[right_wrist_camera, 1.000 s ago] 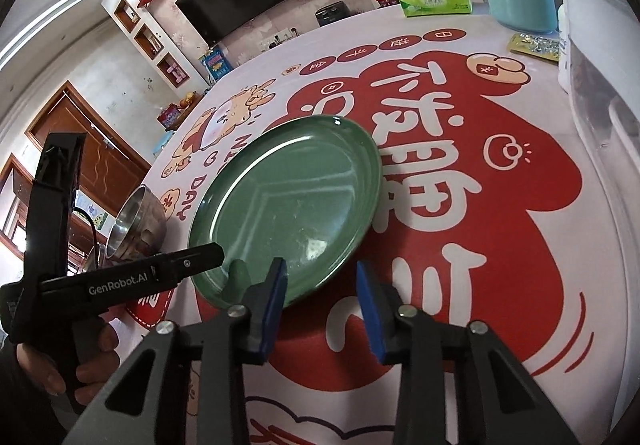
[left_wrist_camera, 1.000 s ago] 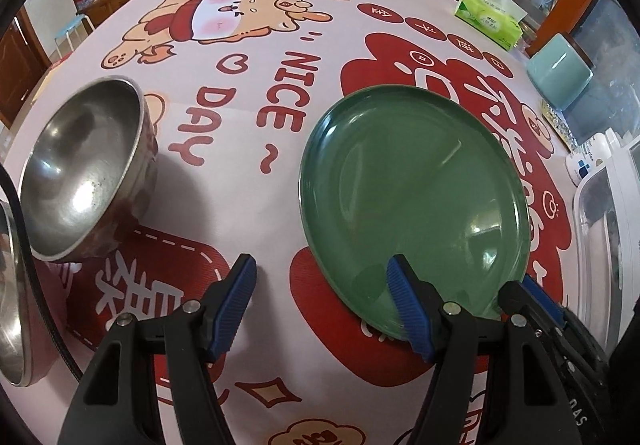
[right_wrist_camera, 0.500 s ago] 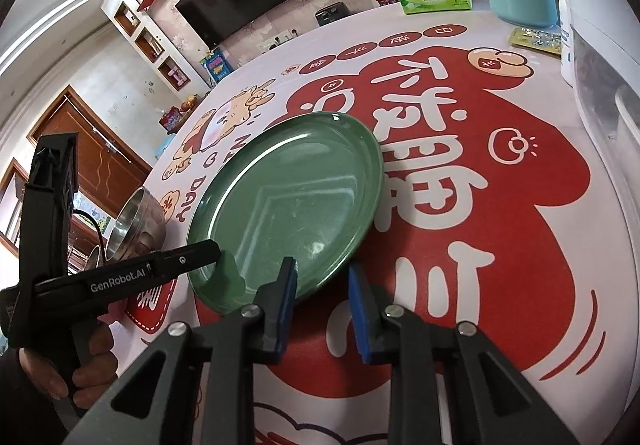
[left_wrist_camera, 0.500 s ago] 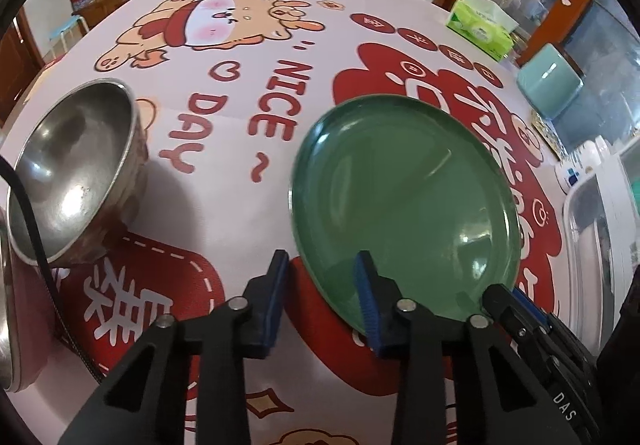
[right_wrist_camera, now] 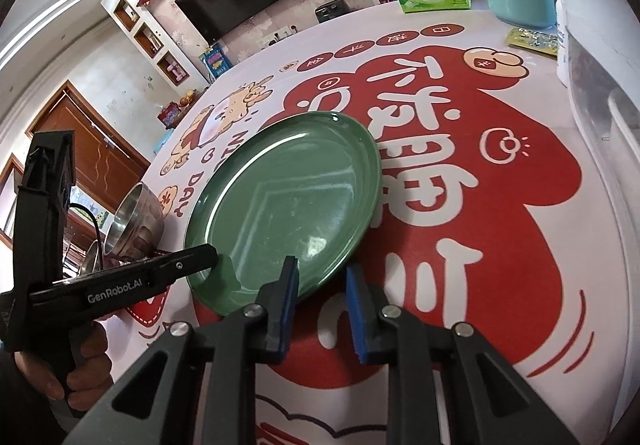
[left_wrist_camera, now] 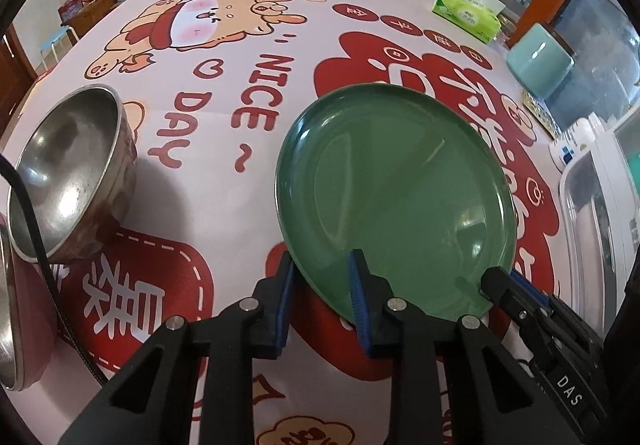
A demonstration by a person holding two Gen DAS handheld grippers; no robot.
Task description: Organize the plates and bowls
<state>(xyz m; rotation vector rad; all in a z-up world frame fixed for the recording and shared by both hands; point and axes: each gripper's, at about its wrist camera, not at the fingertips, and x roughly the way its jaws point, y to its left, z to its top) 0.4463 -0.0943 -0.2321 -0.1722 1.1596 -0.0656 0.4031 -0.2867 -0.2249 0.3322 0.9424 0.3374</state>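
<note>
Both grippers pinch the round green plate's near rim, left gripper having just closed, right gripper too; lift level, together, clear of the steel bowl at left.

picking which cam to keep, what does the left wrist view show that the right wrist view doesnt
Left wrist only: a look down into the steel bowl, its shiny inside in plain sight.
Right wrist only: the wall television and the hand that holds the left gripper.
Both: the green plate on the printed tablecloth, the tissue box, and the left gripper and the right gripper, whose jaws have just been closing with the plate's near rim between them.
</note>
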